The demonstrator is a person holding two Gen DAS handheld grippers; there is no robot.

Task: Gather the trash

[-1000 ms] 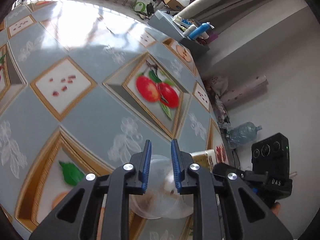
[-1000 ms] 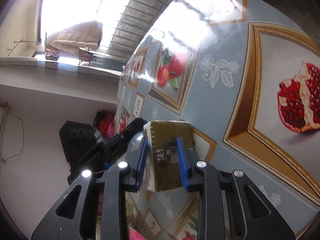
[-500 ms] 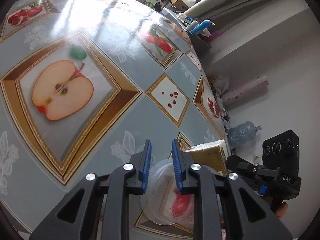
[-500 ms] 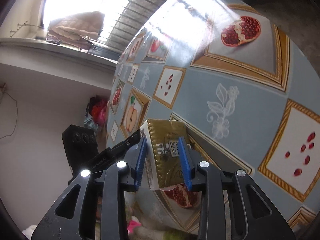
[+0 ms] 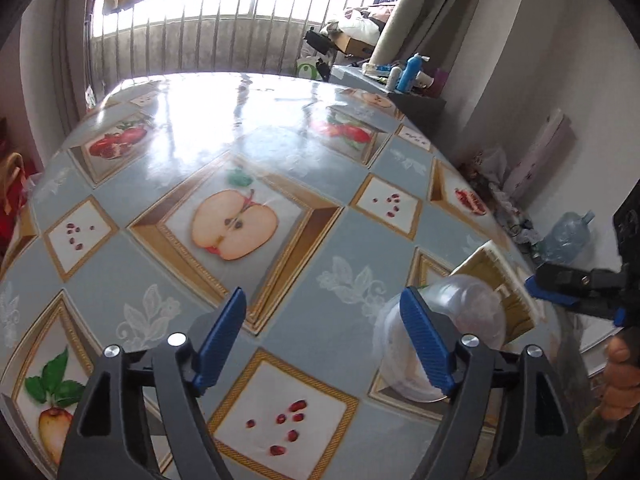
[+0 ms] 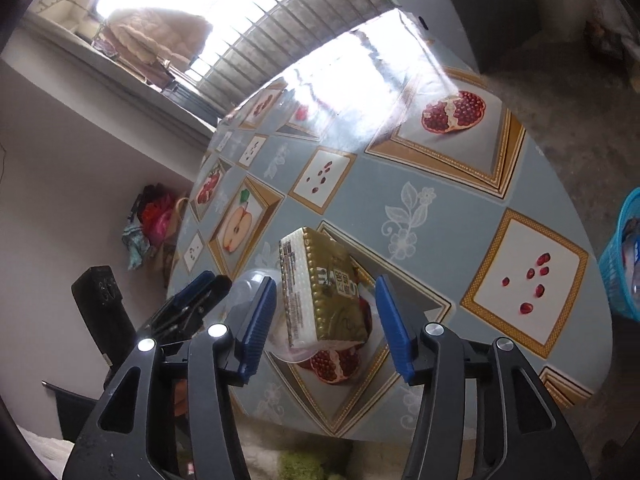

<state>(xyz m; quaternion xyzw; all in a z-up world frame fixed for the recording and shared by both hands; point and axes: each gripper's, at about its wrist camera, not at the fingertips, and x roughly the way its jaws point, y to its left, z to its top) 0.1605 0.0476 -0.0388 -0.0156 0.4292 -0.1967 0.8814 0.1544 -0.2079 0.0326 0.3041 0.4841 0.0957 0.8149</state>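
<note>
Left tongs (image 5: pixel 324 326), right tongs (image 6: pixel 326 314): black angular frames, silver round screws, blue ribbed pads (image 6: pixel 258 316). Bare-skinned hand (image 5: pixel 618 380), right frame edge.

A lived-in home: the surface (image 5: pixel 120 264) wears a fruit-print oilcloth. Beyond it, a barred window (image 5: pixel 224 24) with bedding hung outside; beside it, a cluttered side cabinet (image 5: pixel 416 100), a water jug (image 5: pixel 568 236) on the floor, and a blue basket (image 6: pixel 620 264).

Table: round table (image 5: pixel 304 240), fruit-print cloth, glare.
Window: barred window (image 5: pixel 224 20), bright daylight.
Walls: pale walls (image 5: pixel 560 60).
Floor: blue basket (image 6: pixel 618 264) on it.
</note>
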